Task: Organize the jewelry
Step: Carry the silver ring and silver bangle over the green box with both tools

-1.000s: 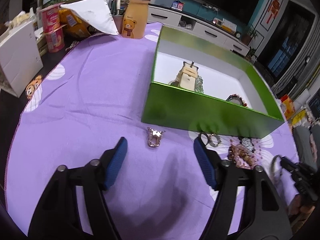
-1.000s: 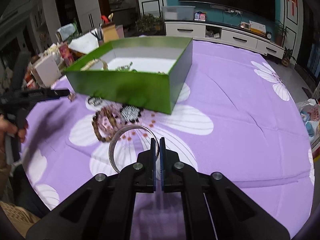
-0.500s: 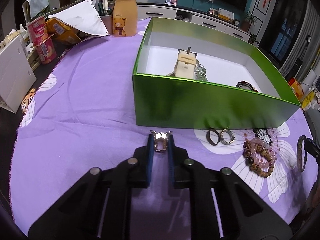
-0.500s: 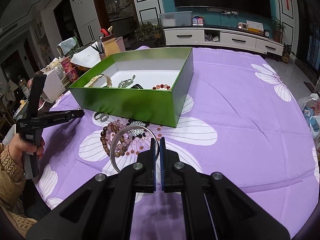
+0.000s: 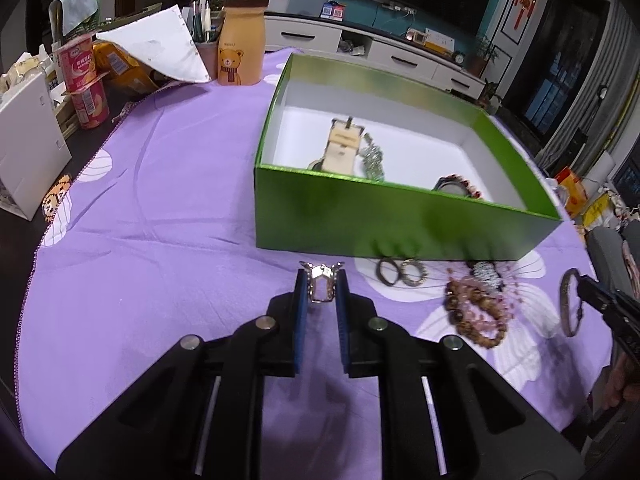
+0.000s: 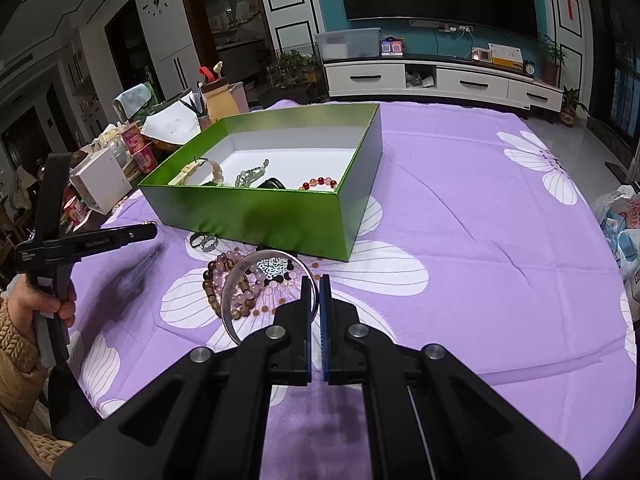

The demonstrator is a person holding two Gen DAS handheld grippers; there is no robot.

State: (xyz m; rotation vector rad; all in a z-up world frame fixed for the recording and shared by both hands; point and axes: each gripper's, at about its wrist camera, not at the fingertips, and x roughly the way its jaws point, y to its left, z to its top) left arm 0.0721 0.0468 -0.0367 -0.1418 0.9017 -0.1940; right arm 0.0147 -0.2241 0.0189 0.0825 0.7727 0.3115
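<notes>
- Left gripper (image 5: 321,292): jaws narrow, clamped on a small silver clip (image 5: 320,285) just before the green box (image 5: 400,224).
- Right gripper (image 6: 315,296): jaws closed on a silver bangle (image 6: 240,280), held over the bead bracelets (image 6: 224,280).
- Two rings (image 5: 400,273) lie on the purple table (image 5: 160,208) beside the box.
- The box holds a watch (image 5: 342,148) and red beads (image 6: 320,182).

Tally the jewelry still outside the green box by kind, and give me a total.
Small rings: 2, a dark ring and a silver ring
Beaded bracelets: 3, brown wooden beads, pink beads, black-and-white beads
Silver metal bangle, held in the right gripper: 1
Ornate silver piece, held in the left gripper: 1
Total: 7
</notes>
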